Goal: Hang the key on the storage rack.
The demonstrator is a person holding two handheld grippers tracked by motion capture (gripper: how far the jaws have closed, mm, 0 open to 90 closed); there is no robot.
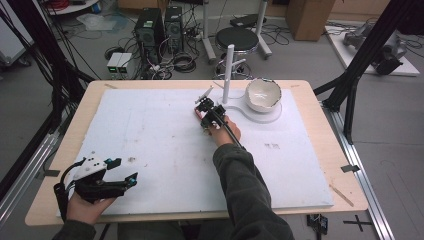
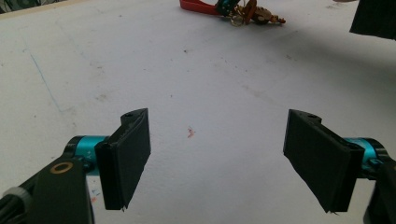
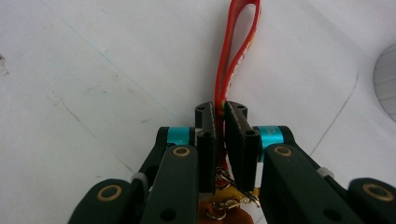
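Note:
A red strap loop [image 3: 237, 46] with gold key rings and clasps [image 3: 228, 201] lies on the white board [image 1: 150, 135]. My right gripper [image 3: 219, 112] is shut on the strap just above the rings, the loop stretching away past its jaws. In the high view the right gripper [image 1: 203, 111] sits at the board's far middle, beside the white stand [image 1: 228, 65]. My left gripper [image 1: 125, 170] rests at the near left corner, held in a hand. Its jaws stand wide apart with nothing between them [image 2: 219, 158]. From there the red strap [image 2: 198, 5] and rings [image 2: 252, 16] show far off.
A white bowl [image 1: 263, 94] sits on the stand's flat base [image 1: 272, 117], right of the upright post with pegs. The board covers most of the wooden table [image 1: 320, 115]. A small red mark [image 2: 190, 132] is on the board ahead of the left gripper.

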